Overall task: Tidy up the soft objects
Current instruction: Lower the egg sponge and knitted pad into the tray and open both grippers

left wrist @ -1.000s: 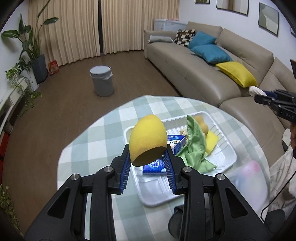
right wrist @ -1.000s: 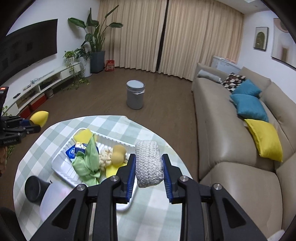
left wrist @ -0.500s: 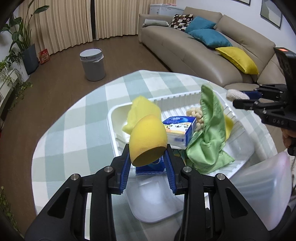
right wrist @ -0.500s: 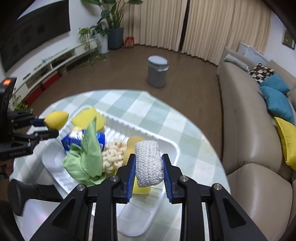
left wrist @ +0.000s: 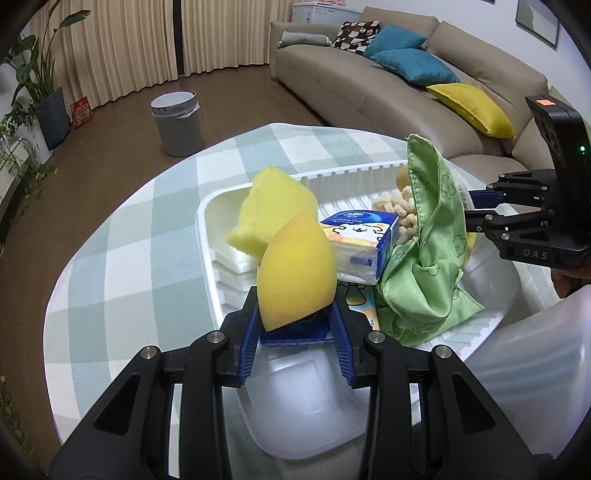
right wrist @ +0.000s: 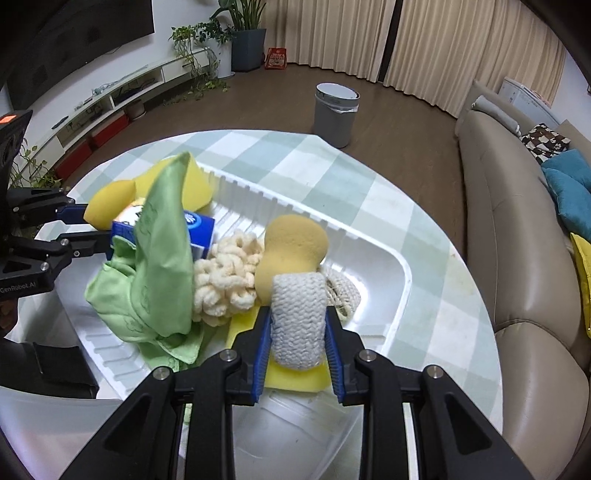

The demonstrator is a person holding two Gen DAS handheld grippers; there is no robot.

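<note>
left wrist: left gripper (left wrist: 295,321) jaws easing apart, pads still clamping yellow egg sponge (left wrist: 295,280) over near end of white tray (left wrist: 221,291). right wrist: right gripper (right wrist: 298,339) clamped on grey knitted pad (right wrist: 298,317) above tray's yellow sponge (right wrist: 295,376).

Brown wood floor (left wrist: 122,155), beige curtains (left wrist: 122,48), tan sofa (left wrist: 354,81), grey bin (right wrist: 336,112), potted plant (right wrist: 243,33).
</note>
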